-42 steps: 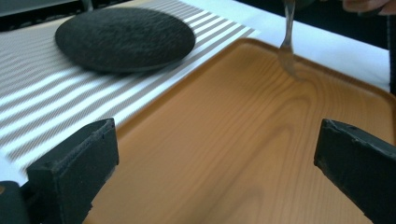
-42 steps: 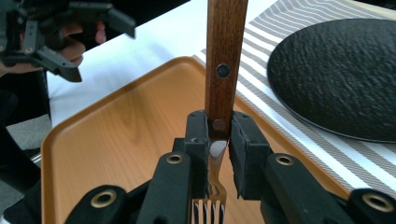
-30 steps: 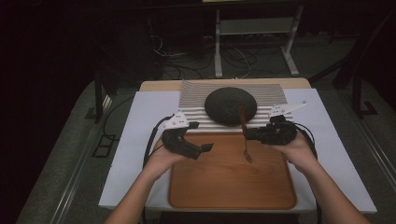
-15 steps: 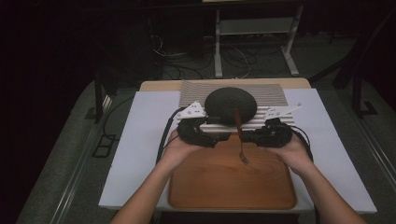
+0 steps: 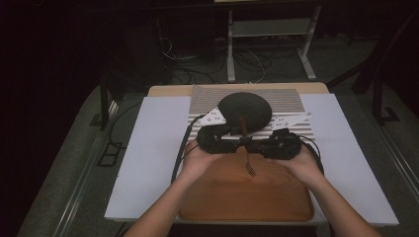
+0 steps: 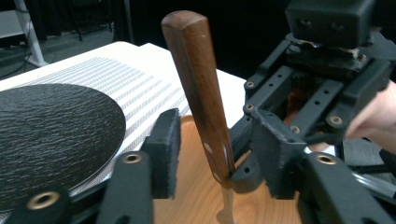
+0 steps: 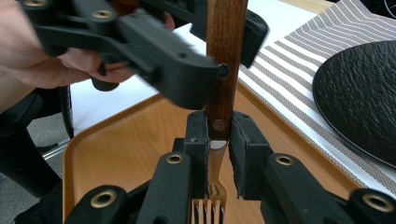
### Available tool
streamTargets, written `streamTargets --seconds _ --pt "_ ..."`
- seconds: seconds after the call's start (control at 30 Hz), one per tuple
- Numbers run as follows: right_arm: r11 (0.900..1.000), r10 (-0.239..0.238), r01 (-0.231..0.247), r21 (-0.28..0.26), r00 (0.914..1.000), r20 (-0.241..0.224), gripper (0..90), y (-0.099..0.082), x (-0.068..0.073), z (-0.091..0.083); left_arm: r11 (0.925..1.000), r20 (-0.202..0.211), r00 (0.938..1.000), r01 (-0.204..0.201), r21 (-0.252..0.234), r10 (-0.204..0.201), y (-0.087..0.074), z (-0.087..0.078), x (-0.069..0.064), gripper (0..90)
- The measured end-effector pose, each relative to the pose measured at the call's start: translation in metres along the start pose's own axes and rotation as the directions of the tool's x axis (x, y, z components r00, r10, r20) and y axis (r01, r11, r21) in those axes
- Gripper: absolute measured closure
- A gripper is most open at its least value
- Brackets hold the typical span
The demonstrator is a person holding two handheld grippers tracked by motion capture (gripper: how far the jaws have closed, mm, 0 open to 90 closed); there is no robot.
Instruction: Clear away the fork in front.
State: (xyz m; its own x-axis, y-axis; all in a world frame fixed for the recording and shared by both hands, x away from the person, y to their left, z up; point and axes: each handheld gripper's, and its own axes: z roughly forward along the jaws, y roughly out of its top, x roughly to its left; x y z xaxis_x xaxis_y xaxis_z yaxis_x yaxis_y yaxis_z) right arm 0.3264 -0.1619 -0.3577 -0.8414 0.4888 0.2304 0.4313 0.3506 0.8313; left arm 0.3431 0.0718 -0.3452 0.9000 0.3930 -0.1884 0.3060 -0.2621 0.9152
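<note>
Fork [image 7: 219, 93] in right tool [image 7: 219, 154], unmarked

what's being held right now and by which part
The right gripper clamps a wooden-handled fork at the handle's lower end, tines down. The left gripper has been closing around the handle, not yet gripping.

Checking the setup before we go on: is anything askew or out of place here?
Only the fork: it stands handle-up, tines down over the wooden tray, rather than lying flat. The right gripper clamps it near the neck, and the left gripper has just been closing around its handle. Plate and striped mat sit square.
</note>
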Motion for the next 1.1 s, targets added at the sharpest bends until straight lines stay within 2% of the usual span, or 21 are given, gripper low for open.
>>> streamTargets --seconds 0.3,0.4,0.57,0.7,0.8,0.87,0.97,1.1 --pt "1.0 -0.003 0.003 -0.007 1.0 0.001 76.7 0.002 0.004 0.005 0.9999 0.007 1.0 0.007 -0.014 -0.007 -0.002 -0.001 0.0 73.2" --pt "0.9999 -0.012 0.012 -0.009 0.9999 0.01 76.6 0.002 0.006 0.006 0.9997 0.027 0.9995 0.014 -0.017 -0.014 -0.002 -0.001 0.001 75.2" --pt "0.9995 -0.028 0.028 -0.014 0.9995 0.012 74.1 0.003 0.007 0.006 0.9997 0.035 0.9994 -0.002 -0.026 0.003 -0.001 -0.005 0.001 76.9" --pt "0.9996 -0.02 0.02 -0.019 0.9997 -0.012 58.3 0.0 0.005 0.004 0.9997 0.043 0.9991 -0.004 -0.025 0.005 0.0 -0.011 0.004 78.1" --pt "0.9996 -0.012 0.012 -0.028 0.9999 -0.011 46.1 -0.006 0.001 0.001 0.9999 0.057 0.9983 0.008 -0.012 -0.008 0.0 -0.016 0.007 80.8" --pt "0.999 0.006 -0.005 -0.045 0.9999 0.016 34.8 -0.012 -0.003 -0.003 0.9999 0.057 0.9983 0.007 -0.015 -0.006 0.0 -0.019 0.009 81.0" --pt "0.9982 0.025 -0.021 -0.056 0.9977 0.062 25.8 -0.022 -0.009 -0.01 0.9997 0.076 0.9971 0.011 -0.02 -0.01 -0.002 -0.023 0.013 80.9" --pt "0.9984 0.018 -0.009 -0.056 0.9867 0.162 16.0 -0.04 -0.015 -0.017 0.9998 0.089 0.996 0.013 -0.017 -0.012 -0.006 -0.031 0.017 80.6"
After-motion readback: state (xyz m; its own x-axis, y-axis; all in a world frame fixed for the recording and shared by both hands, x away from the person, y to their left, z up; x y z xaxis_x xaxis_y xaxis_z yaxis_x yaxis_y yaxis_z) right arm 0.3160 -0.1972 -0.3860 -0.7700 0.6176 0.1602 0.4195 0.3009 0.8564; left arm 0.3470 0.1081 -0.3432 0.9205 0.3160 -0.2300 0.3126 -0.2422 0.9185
